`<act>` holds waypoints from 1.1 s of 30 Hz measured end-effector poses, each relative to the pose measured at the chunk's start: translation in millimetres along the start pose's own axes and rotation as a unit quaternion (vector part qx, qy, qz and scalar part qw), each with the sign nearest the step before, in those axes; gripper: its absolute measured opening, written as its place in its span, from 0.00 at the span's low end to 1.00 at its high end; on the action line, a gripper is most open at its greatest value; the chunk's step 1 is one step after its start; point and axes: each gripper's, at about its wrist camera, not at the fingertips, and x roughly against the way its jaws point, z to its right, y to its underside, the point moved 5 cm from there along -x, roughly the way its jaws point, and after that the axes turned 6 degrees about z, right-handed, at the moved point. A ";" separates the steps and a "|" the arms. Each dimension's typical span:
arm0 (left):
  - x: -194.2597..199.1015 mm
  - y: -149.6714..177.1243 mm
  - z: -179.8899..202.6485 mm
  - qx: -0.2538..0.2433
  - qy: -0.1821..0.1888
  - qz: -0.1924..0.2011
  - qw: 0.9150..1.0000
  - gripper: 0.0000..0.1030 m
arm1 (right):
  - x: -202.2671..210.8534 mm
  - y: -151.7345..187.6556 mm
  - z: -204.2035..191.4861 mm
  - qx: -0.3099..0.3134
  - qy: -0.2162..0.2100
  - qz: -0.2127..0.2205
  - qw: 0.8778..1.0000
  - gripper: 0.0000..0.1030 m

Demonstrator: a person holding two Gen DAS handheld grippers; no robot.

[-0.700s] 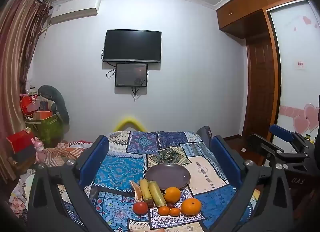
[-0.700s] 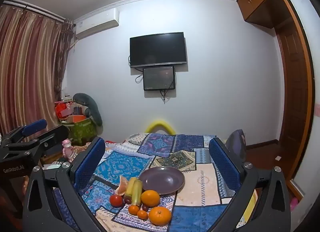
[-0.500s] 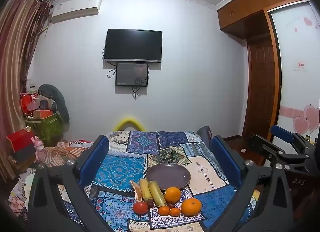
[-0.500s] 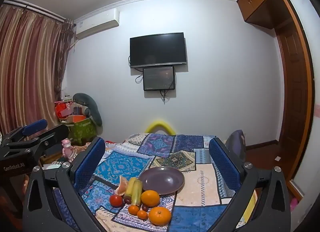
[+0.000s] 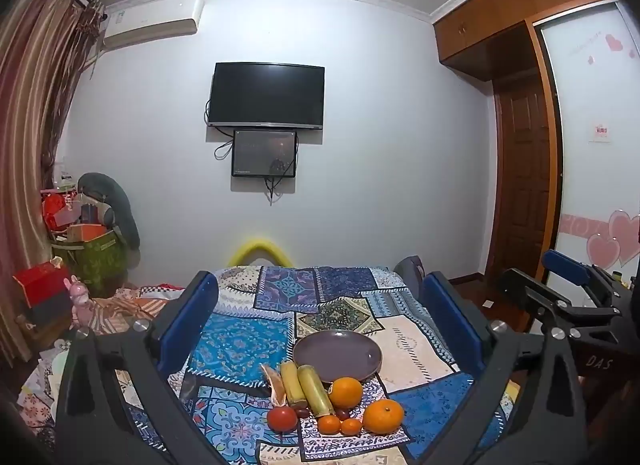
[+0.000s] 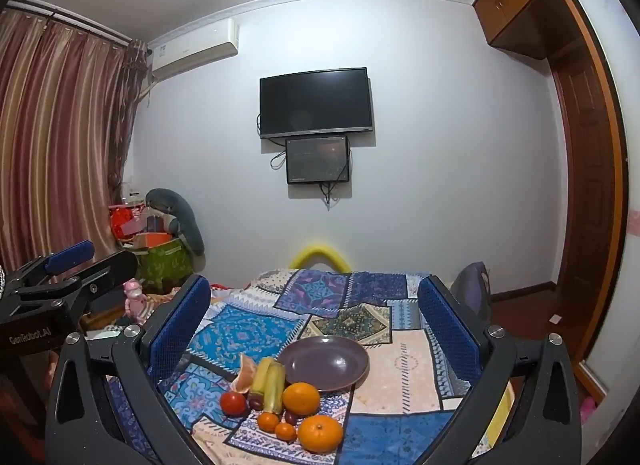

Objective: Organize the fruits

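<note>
Both tongs, left tongs (image 5: 318, 321) and right tongs (image 6: 314, 317), spread wide, hover above the fruits (image 5: 332, 397).

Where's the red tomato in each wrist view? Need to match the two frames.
Left wrist: red tomato low centre, left end of the fruit cluster, below the peeled citrus wedge.
Right wrist: red tomato lower left of centre, again at the cluster's left end, below the same wedge.
Shared landmark: the empty purple plate, up and to the right of the tomato in both.
</note>
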 end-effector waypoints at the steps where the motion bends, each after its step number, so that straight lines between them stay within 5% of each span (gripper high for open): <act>1: 0.3 0.0 0.5 -0.001 0.001 0.000 1.000 1.00 | 0.4 0.1 0.4 0.000 0.000 0.000 1.000 1.00; 33: 0.9 0.9 -0.1 0.005 0.002 0.001 1.000 1.00 | 2.9 -5.0 4.6 -0.004 0.002 0.003 1.000 1.00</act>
